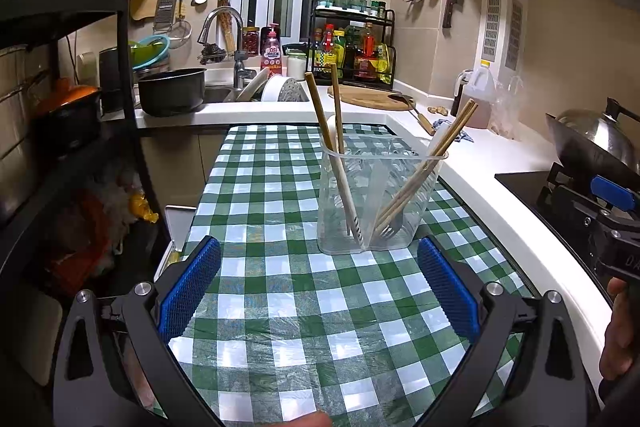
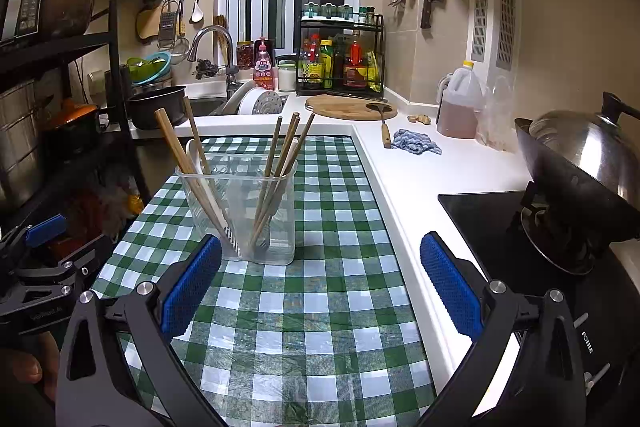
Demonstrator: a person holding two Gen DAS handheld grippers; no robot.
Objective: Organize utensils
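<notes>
Both the left tongs (image 1: 319,283) and right tongs (image 2: 320,279) are spread, empty, above the surface (image 1: 280,307); chopsticks (image 1: 320,111) stand in the cup (image 1: 376,203).

Warm, fairly dim indoor light falls from overhead, glaring off the glossy checked tablecloth (image 1: 280,307) and the steel wok lid (image 2: 580,143), while both sharp fisheye views bend the counter (image 2: 420,179) and darken toward the corners.
</notes>
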